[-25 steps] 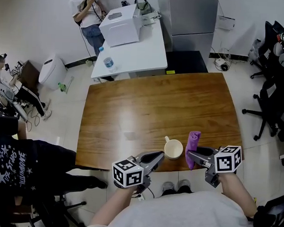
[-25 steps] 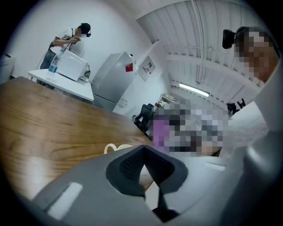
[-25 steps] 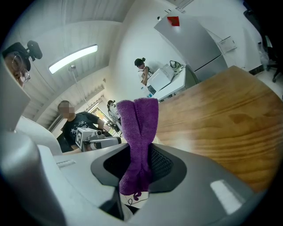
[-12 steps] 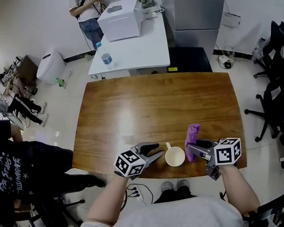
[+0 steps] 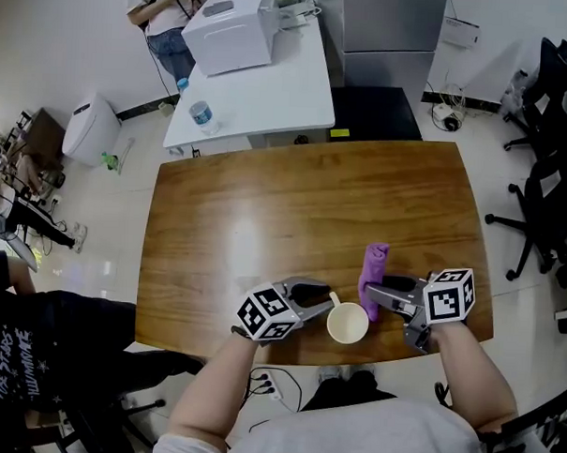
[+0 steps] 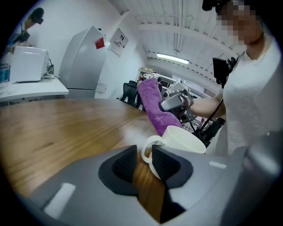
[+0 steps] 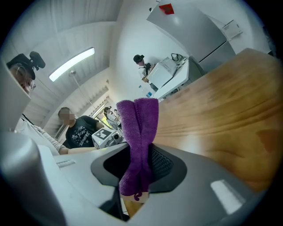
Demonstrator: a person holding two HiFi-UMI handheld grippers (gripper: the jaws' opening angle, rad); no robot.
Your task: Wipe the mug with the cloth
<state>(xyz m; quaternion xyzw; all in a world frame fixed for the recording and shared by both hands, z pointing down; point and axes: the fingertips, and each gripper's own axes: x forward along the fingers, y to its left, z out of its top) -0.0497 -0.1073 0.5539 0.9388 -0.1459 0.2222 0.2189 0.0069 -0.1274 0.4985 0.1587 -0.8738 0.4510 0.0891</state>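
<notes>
A cream mug [image 5: 347, 322] stands upright near the front edge of the wooden table [image 5: 303, 203]. Its handle [image 6: 148, 149] points left and sits between the jaws of my left gripper [image 5: 320, 297]. Those jaws are opening, and a gap shows beside the handle in the left gripper view [image 6: 144, 161]. My right gripper [image 5: 372, 296] is just right of the mug, shut on a purple cloth [image 5: 373, 270]. The cloth [image 7: 139, 132] stands up folded between the right gripper's pads [image 7: 139, 167] and reaches past the mug's rim [image 6: 183, 137].
The table's front edge runs right under the mug and both grippers. Behind the wooden table is a white table [image 5: 270, 94] with a white box and a water bottle [image 5: 202, 116]. Office chairs [image 5: 548, 185] stand at the right, and a person in black [image 5: 25, 350] at the left.
The left gripper's jaws went from shut to apart and slid right around the mug's handle. The right gripper with the cloth drew a little left, closer to the mug.
</notes>
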